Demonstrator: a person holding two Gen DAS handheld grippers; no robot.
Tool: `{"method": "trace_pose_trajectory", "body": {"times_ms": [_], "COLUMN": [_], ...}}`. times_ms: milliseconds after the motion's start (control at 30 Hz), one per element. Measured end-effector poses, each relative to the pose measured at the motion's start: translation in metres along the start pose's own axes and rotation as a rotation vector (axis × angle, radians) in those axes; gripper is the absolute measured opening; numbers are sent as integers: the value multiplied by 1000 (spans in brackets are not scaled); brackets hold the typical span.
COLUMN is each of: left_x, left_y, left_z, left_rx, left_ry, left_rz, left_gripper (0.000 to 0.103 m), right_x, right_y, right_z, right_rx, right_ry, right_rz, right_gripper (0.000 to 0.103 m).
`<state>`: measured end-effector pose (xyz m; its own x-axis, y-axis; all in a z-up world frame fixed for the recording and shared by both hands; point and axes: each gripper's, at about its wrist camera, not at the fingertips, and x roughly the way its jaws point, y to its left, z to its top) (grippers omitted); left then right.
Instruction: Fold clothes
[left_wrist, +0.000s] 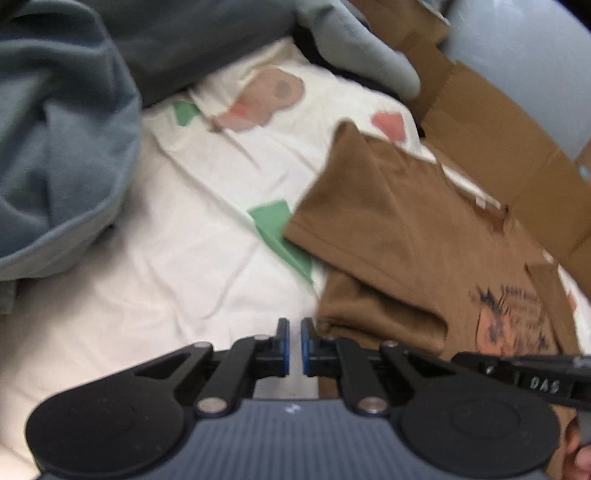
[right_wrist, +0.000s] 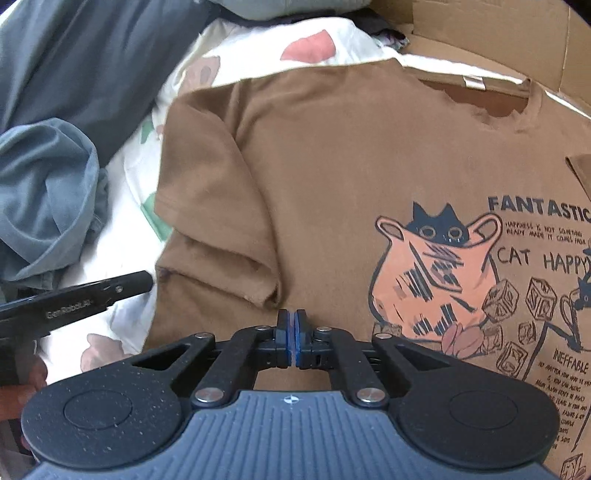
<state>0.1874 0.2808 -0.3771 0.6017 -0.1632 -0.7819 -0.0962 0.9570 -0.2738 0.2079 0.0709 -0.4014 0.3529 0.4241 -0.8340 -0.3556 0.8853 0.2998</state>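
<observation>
Brown T-shirt (right_wrist: 332, 177) front and centre, lying face up on the white bedsheet (left_wrist: 155, 258), cat-in-a-pot print showing, neck hole toward the far side, and the one sleeve in view folded in over the body on the left of the right wrist view. Behind the collar sits a cardboard box (left_wrist: 509, 147), flaps open; what's inside it, I can't tell from here. The sheet itself is creased, dotted with green, pink and tan patches. One T-shirt, then, plus a heap of blue-grey clothing (left_wrist: 62, 147) bunched at the left, with a darker grey piece behind it and a paler one up top near the box. How many garments are in that pile, hard to say.

Now the tools, two of them. Right gripper (right_wrist: 294, 321) sits low over the shirt near the folded sleeve, blue pads pressed flat together, nothing visible between them. Left gripper (left_wrist: 294, 332) hovers right at the shirt's left edge, over the sheet, jaws nearly closed with a thin slit of daylight between the pads, no cloth in it. A bit of a hand shows beside each tool.
</observation>
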Motion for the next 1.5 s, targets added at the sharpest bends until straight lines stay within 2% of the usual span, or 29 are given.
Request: {"method": "trace_pose_trajectory", "body": {"times_ms": [67,133,367,600,733,800,833,867,900,967,1033,1100,1233,1333,1500], "left_x": [-4,-2,25,47,56,59,61,61,62,60,58,54,39,23,1], "left_y": [1,-2,-17,-17,-14,-16,-17,-17,-17,-16,-14,-14,-24,-35,-60], "left_z": [7,15,37,44,43,41,40,40,40,44,48,52,61,73,96], "left_rx": [-5,27,139,165,158,172,178,181,181,167,150,149,180,175,186], "left_ry": [-34,-59,-99,-75,-54,-49,-48,-45,-42,-27,-9,4,17,19,43], "left_rz": [-8,-13,12,42,30,30,33,36,37,34,30,19,14,-4,-34], "left_gripper": [13,25,27,29,35,35,35,35,34,23,5,4,3,3,3], "right_x": [-2,-3,-7,-8,-7,-5,-5,-5,-5,-6,-5,-1,-5,-14,-35], "right_y": [1,2,4,2,3,4,4,5,6,8,10,13,25,30,24], "right_z": [1,1,-1,-1,0,2,2,6,9,17,26,36,54,56,53], "right_rx": [0,-8,-18,5,-5,-9,-11,-21,-31,-51,-62,-100,-266,-329,-294], "right_ry": [-10,-16,-26,-29,-37,-41,-42,-53,-65,-90,-111,-97,-89,-100,-131], "right_rz": [10,12,12,25,32,34,35,35,35,36,49,89,135,163,188], "right_gripper": [5,5,6,6,6,11,17,31,39,39,39,39,39,44,50]}}
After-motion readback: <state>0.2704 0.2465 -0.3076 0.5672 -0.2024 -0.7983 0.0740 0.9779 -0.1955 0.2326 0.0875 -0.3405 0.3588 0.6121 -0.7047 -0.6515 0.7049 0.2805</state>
